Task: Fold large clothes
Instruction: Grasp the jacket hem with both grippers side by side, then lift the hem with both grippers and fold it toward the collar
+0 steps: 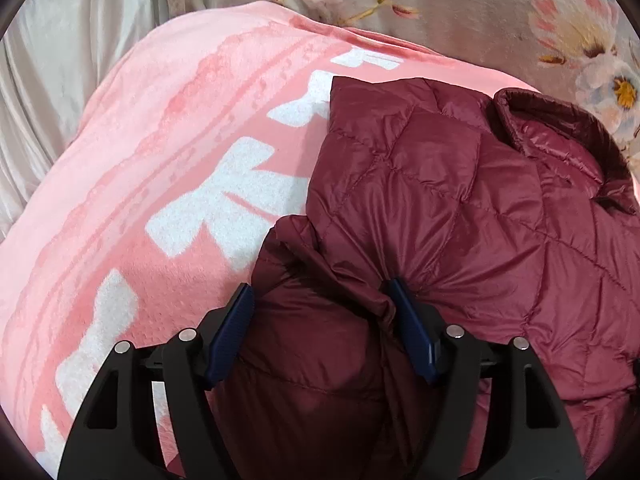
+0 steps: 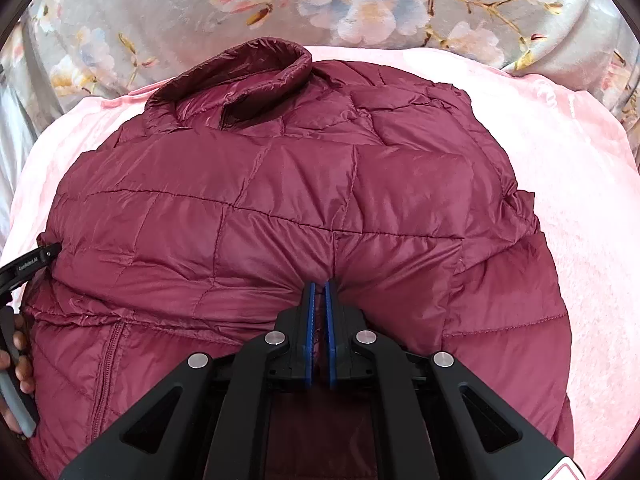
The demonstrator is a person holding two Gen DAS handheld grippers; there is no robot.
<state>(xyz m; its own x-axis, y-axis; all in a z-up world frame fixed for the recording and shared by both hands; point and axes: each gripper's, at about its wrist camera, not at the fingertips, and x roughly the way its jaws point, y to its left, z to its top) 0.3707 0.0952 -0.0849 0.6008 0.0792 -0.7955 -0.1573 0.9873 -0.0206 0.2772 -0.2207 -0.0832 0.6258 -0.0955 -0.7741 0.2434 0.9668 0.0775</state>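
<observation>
A maroon quilted puffer jacket (image 2: 304, 200) lies on a pink blanket (image 2: 568, 208), collar (image 2: 248, 76) at the far side. It also shows in the left wrist view (image 1: 460, 208), at the right. My left gripper (image 1: 320, 296) is wide open, its blue pads either side of a bunched fold of the jacket, likely a sleeve. My right gripper (image 2: 320, 286) is shut on a pinch of the jacket near its lower edge. The left gripper's body (image 2: 24, 264) shows at the left edge of the right wrist view.
The pink blanket (image 1: 160, 168) with white bow shapes covers the surface to the left. A grey floral cover (image 2: 360, 8) lies beyond the jacket. Pale grey sheet (image 1: 60, 80) is at far left.
</observation>
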